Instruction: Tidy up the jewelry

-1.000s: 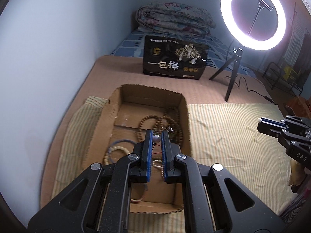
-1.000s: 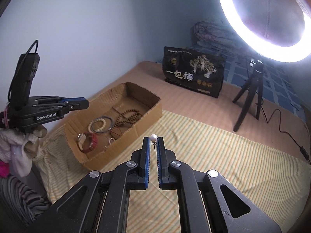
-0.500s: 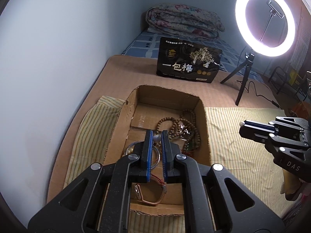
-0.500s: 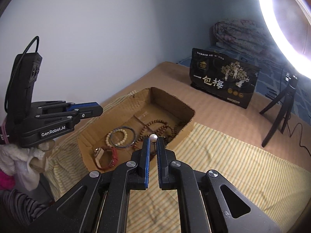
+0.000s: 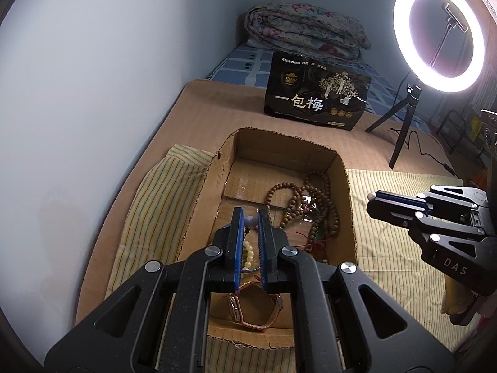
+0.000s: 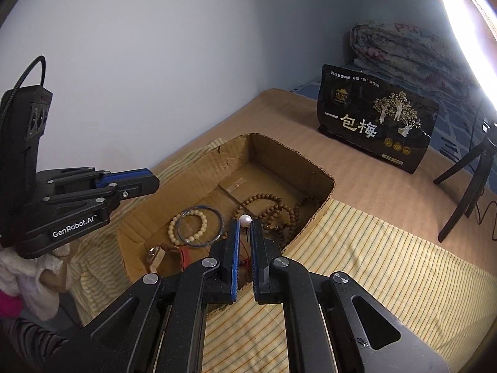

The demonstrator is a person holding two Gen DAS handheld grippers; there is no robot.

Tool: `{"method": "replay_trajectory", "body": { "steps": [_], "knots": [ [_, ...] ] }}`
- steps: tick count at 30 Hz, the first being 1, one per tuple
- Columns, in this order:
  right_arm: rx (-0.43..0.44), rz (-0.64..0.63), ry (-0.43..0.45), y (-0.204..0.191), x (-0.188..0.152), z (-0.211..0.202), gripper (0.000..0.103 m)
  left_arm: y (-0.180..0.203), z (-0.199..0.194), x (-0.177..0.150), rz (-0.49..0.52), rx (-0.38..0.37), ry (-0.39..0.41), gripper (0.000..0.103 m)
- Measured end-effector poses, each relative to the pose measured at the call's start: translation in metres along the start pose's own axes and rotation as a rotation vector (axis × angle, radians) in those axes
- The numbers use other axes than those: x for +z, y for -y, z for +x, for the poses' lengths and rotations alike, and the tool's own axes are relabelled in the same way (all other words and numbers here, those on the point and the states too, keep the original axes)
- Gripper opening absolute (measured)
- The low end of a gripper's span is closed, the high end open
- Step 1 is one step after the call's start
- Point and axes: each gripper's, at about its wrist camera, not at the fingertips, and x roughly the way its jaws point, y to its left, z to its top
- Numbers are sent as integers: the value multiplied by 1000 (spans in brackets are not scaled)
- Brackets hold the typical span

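Striped yellow cloth (image 6: 357, 267) covers the near part of a tan padded bed surface (image 5: 217, 115), set against a pale blue wall.

At the lower centre of the left wrist view, the left gripper (image 5: 250, 222) has its blue-lined jaws clamped on a grey-looking pearl earring (image 5: 250, 222), held above the cardboard box (image 5: 198, 205). In the right wrist view's lower centre, the right gripper (image 6: 245, 222) has its jaws clamped on a second, white pearl earring (image 6: 245, 219), over the box's near edge. Its body reads "DAS" in the left view; the left one reads "GenRobot.AI".

The box is open-topped, with rough-cut corrugated rims. Inside, near to far: a pinkish-brown strap watch (image 5: 254, 310), a cream bead bracelet (image 6: 188, 228) overlapping a thin blue bangle (image 6: 205, 227), and brown wooden prayer beads (image 5: 307, 208) in tangled loops at the right side.

Beyond, a glossy black bag (image 5: 316, 99) stands upright, printed with "一包梅" and gold trees. At upper right, a lit ring light (image 5: 438, 31) sits on a small black tripod, cable trailing. Farthest back, a folded floral quilt (image 5: 301, 34) lies on blue checked bedding.
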Motion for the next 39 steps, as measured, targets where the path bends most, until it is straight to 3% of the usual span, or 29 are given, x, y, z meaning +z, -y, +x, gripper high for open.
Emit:
{"method": "replay_trajectory", "body": {
  "steps": [7, 8, 10, 14, 16, 19, 39],
  "knots": [
    [3, -13, -19, -5, 1, 7, 6, -4, 1, 0, -14, 3, -5, 8],
    [1, -13, -21, -5, 1, 8, 10, -4, 1, 0, -11, 8, -3, 14],
    [-1, -10, -17, -4, 1, 8, 21, -4, -1, -1, -6, 24, 9, 46],
    [-20, -2, 4, -2, 1, 4, 50, -5, -4, -1, -3, 44, 25, 48],
    [-26, 4, 12, -1, 0, 2, 56, -6, -5, -1, -7, 51, 27, 52],
    [-47, 11, 13, 1, 0, 1, 71, -7, -8, 0, -14, 71, 45, 71],
    [-81, 24, 50, 4, 1, -24, 77, 5, -38, 3, 5, 93, 95, 73]
  ]
}}
